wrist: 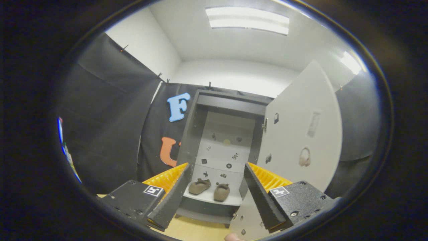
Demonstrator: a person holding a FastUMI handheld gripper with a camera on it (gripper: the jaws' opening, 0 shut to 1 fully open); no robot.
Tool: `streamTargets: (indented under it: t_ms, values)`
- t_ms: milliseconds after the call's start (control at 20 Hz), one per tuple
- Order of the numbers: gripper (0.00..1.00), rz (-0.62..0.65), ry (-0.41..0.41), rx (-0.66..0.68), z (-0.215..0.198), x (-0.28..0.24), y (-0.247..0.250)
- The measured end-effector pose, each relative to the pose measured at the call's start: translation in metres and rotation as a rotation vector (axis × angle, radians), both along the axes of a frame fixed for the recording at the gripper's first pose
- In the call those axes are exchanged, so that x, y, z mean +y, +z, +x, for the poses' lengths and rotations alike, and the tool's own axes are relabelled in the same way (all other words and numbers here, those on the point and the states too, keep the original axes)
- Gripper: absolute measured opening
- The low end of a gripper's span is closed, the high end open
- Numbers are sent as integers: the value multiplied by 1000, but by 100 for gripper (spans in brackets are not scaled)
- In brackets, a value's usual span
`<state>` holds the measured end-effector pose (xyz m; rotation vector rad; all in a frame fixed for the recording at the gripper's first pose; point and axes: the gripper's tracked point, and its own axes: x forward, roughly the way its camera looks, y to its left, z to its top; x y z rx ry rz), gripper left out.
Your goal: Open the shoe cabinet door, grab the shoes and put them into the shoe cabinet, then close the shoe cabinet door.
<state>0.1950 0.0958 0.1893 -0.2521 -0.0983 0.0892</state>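
I see the gripper with fingers apart, holding nothing. The 2 brown fabric shoes sit beyond them on the dark shoe cabinet's bottom shelf; its white door stands open.

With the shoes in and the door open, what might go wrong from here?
1. The open gripper is centred on the shoes, not the door swung out beside it; a push may catch only the door's edge.
2. A slammed door could jolt the shoes on the cabinet shelf.
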Motion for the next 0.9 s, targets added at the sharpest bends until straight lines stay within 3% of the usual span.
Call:
streamTargets:
  t_ms: [200, 450, 700, 900]
  values:
    - [100, 48, -26, -67, -64, -21, 31]
    - [100, 136, 16, 4, -107, -63, 33]
    - [100, 206, -65, 57, -118, -146, 25]
    - [100, 227, -195, 95, -110, -227, 15]
